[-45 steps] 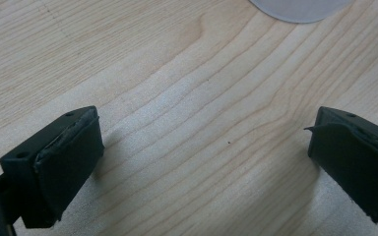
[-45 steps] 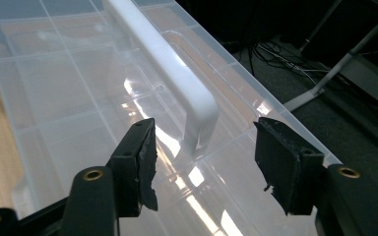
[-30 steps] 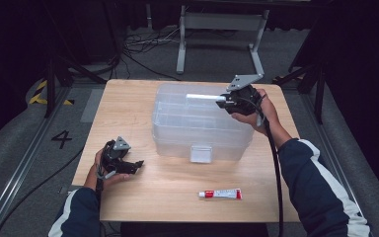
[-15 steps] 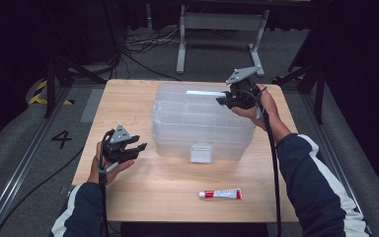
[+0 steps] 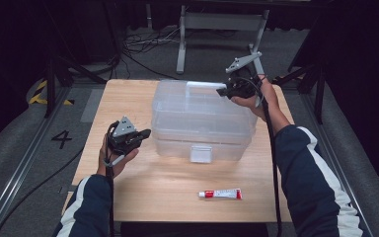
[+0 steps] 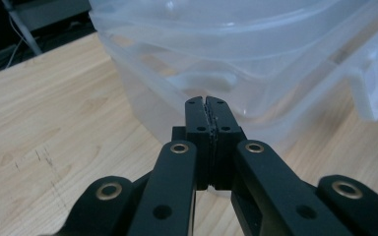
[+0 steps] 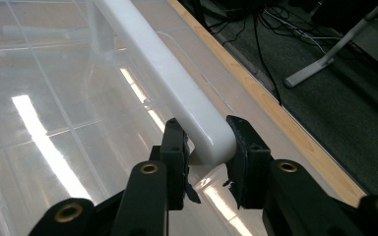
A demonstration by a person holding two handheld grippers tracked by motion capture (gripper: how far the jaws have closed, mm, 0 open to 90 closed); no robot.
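Note:
A clear plastic storage box (image 5: 202, 123) with a white handle (image 5: 205, 86) on its lid stands in the middle of the wooden table (image 5: 128, 98). My right gripper (image 5: 223, 92) is shut on the handle's right end; in the right gripper view the pads clamp the handle (image 7: 167, 69) from both sides at the gripper (image 7: 204, 142). My left gripper (image 5: 145, 132) hovers just left of the box's front corner. Its jaws have just been closing and now meet with nothing between them (image 6: 206, 101), pointing at the box wall (image 6: 256, 49).
A small red and white tube (image 5: 220, 194) lies near the table's front edge. The box's white latch (image 5: 201, 153) faces the person. Past the far edge, cables and a metal stand (image 5: 182, 44) sit on the dark floor.
My left gripper has risen, moved toward the box, and closed its jaws from wide open. My right gripper has lifted slightly with the handle still in it.

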